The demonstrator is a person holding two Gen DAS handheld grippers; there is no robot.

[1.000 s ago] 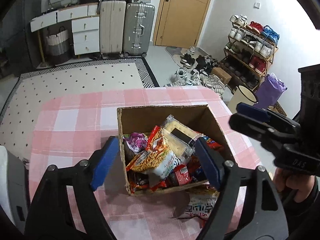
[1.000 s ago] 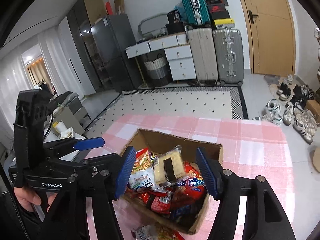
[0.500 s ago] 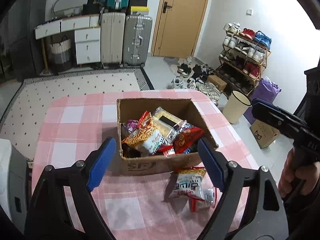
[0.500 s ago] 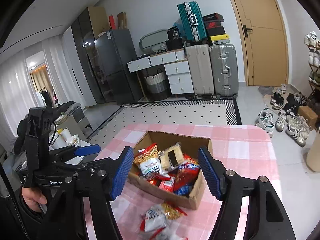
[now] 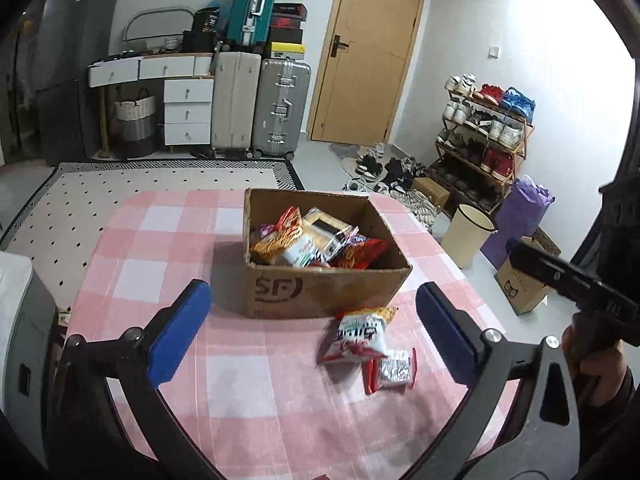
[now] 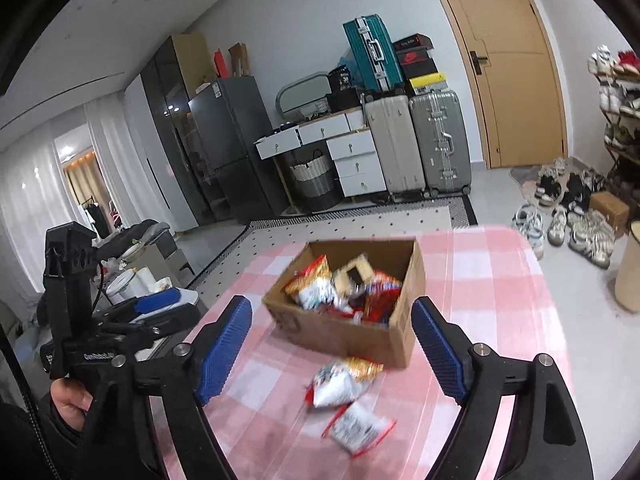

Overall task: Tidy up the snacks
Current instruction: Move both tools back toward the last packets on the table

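Opening wide, left gripper and right gripper jaws hold nothing. Cardboard box w/ snacks sits mid-surface; two snack packets lie near front edge.

Matt brown cardboard box sitting on soft pink-checked cloth tablecloth; glossy crinkled foil snack packets lying just in front of box; ribbed blue gripper pads looking rubbery
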